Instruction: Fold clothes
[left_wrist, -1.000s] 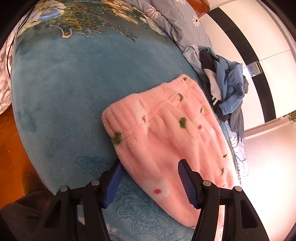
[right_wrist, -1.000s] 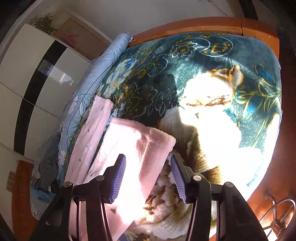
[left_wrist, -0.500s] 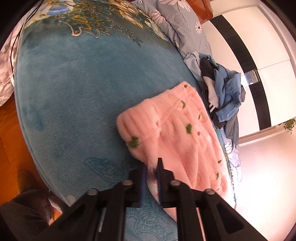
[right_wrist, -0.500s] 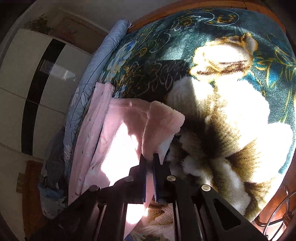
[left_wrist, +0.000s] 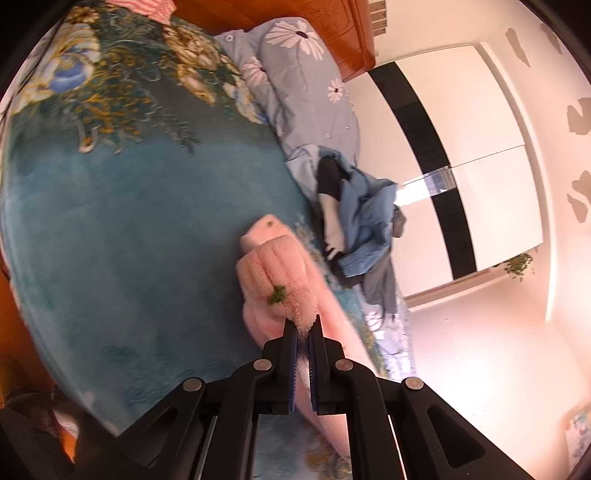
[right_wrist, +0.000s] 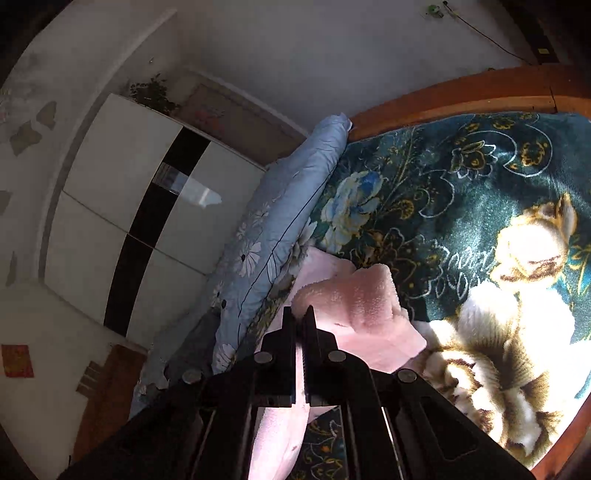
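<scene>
Your left gripper (left_wrist: 303, 325) & right gripper (right_wrist: 299, 314) both clamped on pink fleece garment (left_wrist: 273, 269), lifted off teal floral blanket (left_wrist: 129, 221) on bed, clothes pile (left_wrist: 358, 225) beside, white/black wardrobe (left_wrist: 461, 147) behind.

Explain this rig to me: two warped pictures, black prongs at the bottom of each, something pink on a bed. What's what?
There is no robot arm here. A person holds a two-finger gripper in each hand, and each gripper carries a fisheye camera looking along its fingers, hence the warping. One picture comes from the left gripper, the other from the right gripper; the black prongs are their fingers.

The surface is a bed covered by a teal floral blanket. On it lies a fluffy pink garment with small green motifs. Each gripper is shut on an edge of it, and the pinched parts are raised off the blanket. Further back sit a pile of blue and dark clothes and a grey-blue daisy-print quilt.
</scene>
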